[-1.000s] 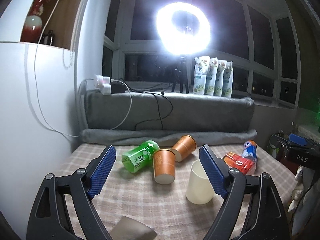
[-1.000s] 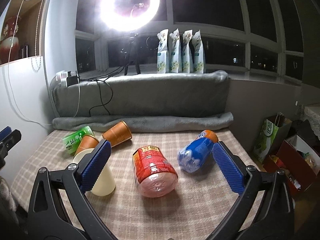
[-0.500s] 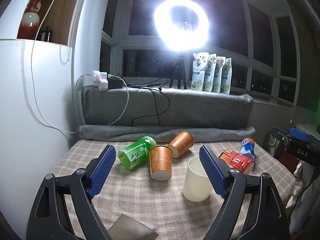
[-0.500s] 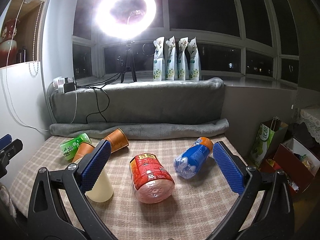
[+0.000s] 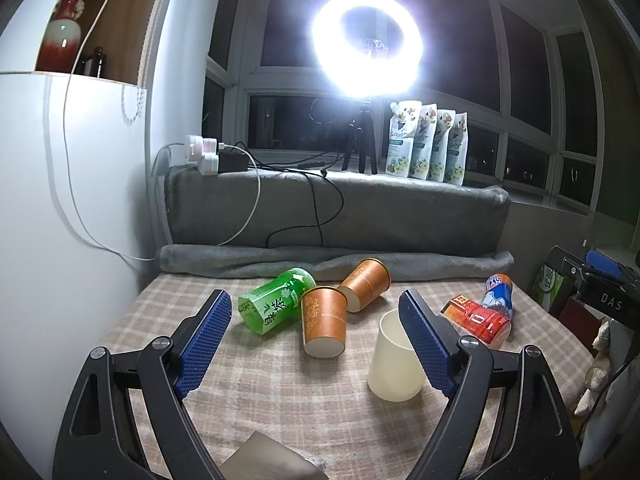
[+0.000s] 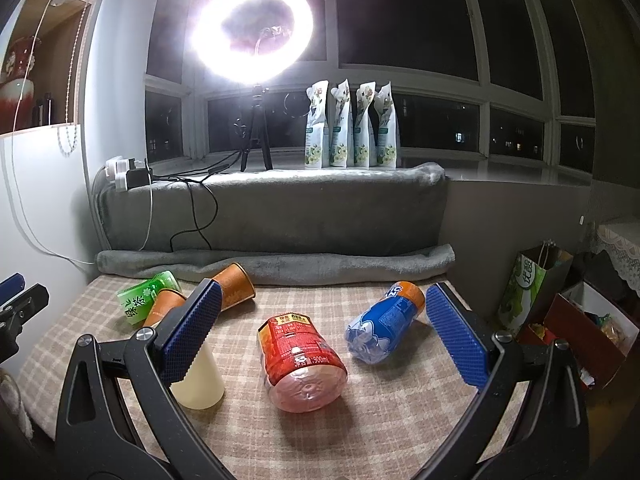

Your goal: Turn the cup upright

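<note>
left gripper [image 5: 316, 336] spread wide, empty, low in frame. cream cup [image 5: 396, 356] upright on checked cloth [image 5: 280, 400], right of centre, partly behind the right-hand pad. two orange paper cups on their sides at centre: nearer one [image 5: 323, 326] bottom toward camera, farther one [image 5: 366, 284] behind it. green bottle [image 5: 276, 304] lying just left. right gripper [image 6: 320, 328] likewise wide apart, empty, framing red bottle [image 6: 302, 364] and blue bottle [image 6: 384, 322], both lying down.

The cream cup [image 5: 396, 360] stands upright, mouth open to the top. Two orange paper cups aren't: the nearer orange cup [image 5: 324, 326] looks mouth-down, I think, and the farther orange cup [image 5: 366, 285] lies on its side.
</note>
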`<state>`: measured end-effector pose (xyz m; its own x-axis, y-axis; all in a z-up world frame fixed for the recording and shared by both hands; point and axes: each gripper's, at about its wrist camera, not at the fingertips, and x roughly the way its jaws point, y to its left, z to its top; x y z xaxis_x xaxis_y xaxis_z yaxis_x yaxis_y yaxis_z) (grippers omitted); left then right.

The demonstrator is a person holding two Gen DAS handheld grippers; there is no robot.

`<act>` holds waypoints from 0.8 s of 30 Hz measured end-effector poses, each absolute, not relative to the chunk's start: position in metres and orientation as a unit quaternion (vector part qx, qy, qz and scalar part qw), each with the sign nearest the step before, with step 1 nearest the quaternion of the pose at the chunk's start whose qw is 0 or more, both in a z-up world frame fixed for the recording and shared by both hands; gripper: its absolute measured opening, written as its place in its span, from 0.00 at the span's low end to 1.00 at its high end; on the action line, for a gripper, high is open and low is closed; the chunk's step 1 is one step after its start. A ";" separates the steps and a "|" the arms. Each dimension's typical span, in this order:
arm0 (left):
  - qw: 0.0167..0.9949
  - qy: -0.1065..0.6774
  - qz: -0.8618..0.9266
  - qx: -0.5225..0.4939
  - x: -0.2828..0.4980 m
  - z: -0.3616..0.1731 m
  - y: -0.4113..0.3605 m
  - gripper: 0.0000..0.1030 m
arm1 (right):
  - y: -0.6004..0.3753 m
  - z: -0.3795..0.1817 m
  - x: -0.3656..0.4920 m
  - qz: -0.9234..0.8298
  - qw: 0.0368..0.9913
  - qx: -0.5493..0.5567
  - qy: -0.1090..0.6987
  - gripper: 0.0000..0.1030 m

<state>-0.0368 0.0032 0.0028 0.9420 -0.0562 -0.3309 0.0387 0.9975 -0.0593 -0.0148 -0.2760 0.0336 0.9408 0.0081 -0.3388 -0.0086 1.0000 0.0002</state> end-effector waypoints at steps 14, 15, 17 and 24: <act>0.985 0.169 -0.023 -0.029 -0.037 0.002 0.003 0.84 | -0.275 0.033 -0.015 0.004 0.985 -0.001 0.172 1.00; 0.985 0.169 -0.022 -0.029 -0.036 0.002 0.003 0.84 | -0.275 0.033 -0.014 0.003 0.985 -0.001 0.172 1.00; 0.985 0.169 -0.023 -0.029 -0.036 0.002 0.003 0.84 | -0.275 0.033 -0.014 0.004 0.985 -0.001 0.172 1.00; 0.985 0.170 -0.023 -0.028 -0.036 0.002 0.002 0.84 | -0.274 0.030 -0.013 0.005 0.985 -0.001 0.174 1.00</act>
<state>-0.0361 0.0021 0.0016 0.9415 -0.0538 -0.3327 0.0349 0.9974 -0.0626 -0.0132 -0.2736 0.0300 0.9393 0.0096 -0.3429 -0.0101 0.9999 0.0004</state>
